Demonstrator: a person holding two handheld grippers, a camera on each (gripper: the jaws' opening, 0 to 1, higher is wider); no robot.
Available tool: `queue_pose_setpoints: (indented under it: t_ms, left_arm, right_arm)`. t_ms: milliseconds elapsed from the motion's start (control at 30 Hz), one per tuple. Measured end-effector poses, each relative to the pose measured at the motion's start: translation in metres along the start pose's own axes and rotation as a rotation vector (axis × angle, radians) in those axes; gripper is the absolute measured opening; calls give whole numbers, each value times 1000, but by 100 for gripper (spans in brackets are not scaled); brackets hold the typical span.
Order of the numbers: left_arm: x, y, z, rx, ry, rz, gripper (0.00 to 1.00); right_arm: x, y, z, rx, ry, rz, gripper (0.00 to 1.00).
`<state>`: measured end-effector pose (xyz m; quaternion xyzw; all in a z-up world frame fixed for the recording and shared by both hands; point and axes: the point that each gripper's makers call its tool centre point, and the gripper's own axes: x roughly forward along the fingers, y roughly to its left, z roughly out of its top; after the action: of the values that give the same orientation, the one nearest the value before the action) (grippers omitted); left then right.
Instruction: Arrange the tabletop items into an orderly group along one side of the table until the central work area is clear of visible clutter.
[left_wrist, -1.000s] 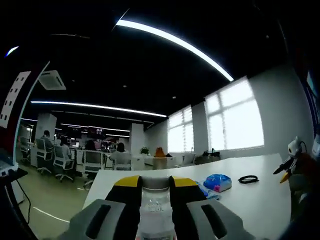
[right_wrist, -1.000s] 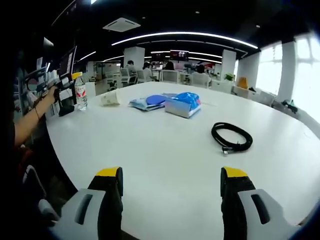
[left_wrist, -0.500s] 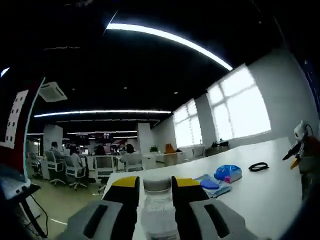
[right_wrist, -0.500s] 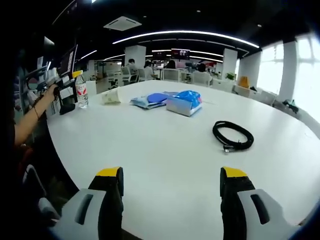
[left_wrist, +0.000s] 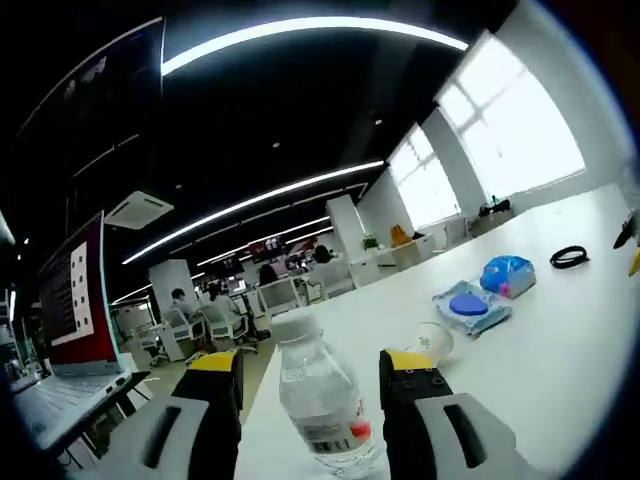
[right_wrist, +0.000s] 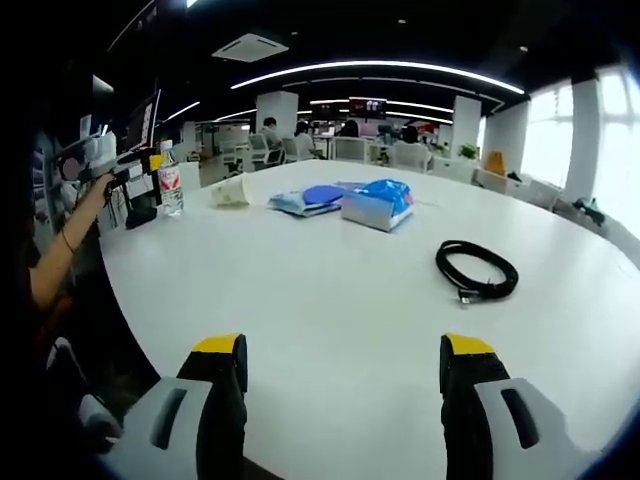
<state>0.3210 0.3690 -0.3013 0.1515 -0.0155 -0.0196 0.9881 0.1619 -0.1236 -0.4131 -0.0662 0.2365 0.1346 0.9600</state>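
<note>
A clear water bottle (left_wrist: 322, 400) with a white cap and red label stands near the white table's edge (left_wrist: 560, 340), between the jaws of my left gripper (left_wrist: 312, 364). The jaws are open, with a gap on each side of the bottle. In the right gripper view the same bottle (right_wrist: 172, 189) stands at the far left beside the left gripper (right_wrist: 138, 166), held by a person's hand. My right gripper (right_wrist: 342, 347) hangs open over bare table, holding nothing. Beyond lie a tipped paper cup (right_wrist: 230, 190), a flat blue packet (right_wrist: 308, 199), a blue pack (right_wrist: 378, 204) and a coiled black cable (right_wrist: 478, 270).
A laptop (left_wrist: 66, 350) with a red screen sits left of the bottle, off the table. Behind the table are office chairs, desks and seated people. In the left gripper view the cup (left_wrist: 433, 340), packet (left_wrist: 470, 306), pack (left_wrist: 508, 275) and cable (left_wrist: 570, 256) trail off to the right.
My left gripper has opened and let go of the bottle, which now stands on the table. That view has tilted. The right gripper has barely moved.
</note>
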Motion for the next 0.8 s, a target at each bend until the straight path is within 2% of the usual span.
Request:
queue_pose_setpoints:
  t_ms: [33,100,167,400,633,800]
  left_arm:
    - [-1,0,-7,-14,24,16,54]
    - [0,-5,-14,-28,21,18,54]
    - [1,-10,-23,-45,46,33,54]
    - [13,-17,-38,-68,79,76,54]
    - [23,-17,-58,-86,119,60,43]
    - [26,-16,-61,-111,116,61,42]
  right_arm:
    - [0,0,0,1,0,1,76]
    - [1,0,-3,0,6,2,75]
    - [2,1,-4,-2,12,7,75]
    - [4,3,-4,-4,12,19,75]
    - [0,-6,-3,15,-6,-1,75]
    - [-1,-6,-5,16,-4,-2,75]
